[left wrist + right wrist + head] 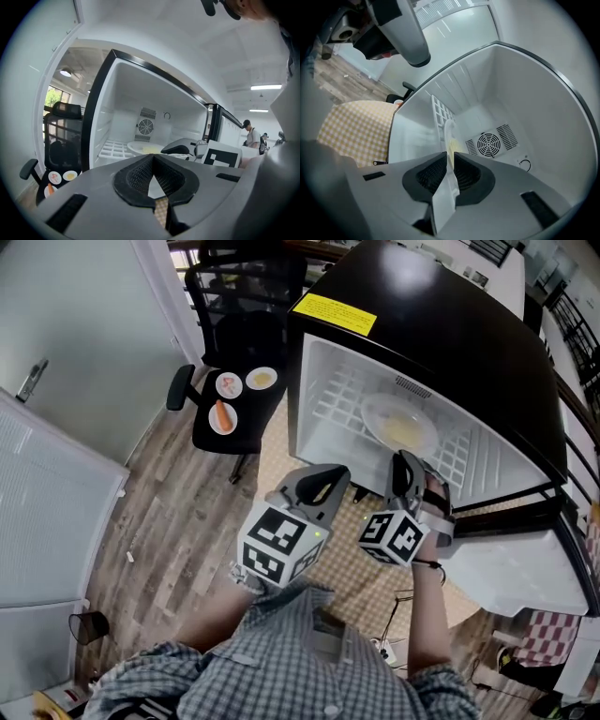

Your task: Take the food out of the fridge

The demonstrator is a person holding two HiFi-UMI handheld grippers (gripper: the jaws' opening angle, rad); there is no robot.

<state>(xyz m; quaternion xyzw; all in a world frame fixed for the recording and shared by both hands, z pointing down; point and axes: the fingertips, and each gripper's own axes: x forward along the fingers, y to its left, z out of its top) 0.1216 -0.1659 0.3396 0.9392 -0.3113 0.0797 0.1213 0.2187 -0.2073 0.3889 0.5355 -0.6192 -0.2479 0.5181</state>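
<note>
Hovering at the fridge (pixel 450 315) mouth, left gripper (pixel 330 474) and right gripper (pixel 405 459) have jaws closed, empty.

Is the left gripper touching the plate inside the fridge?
Apart. In the head view the left gripper is outside the fridge, and bare shelf shows between it and the plate.

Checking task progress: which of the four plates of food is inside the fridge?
The plate of pale yellow food on the wire shelf in the fridge. The other three plates sit outside, on the black office chair.
</note>
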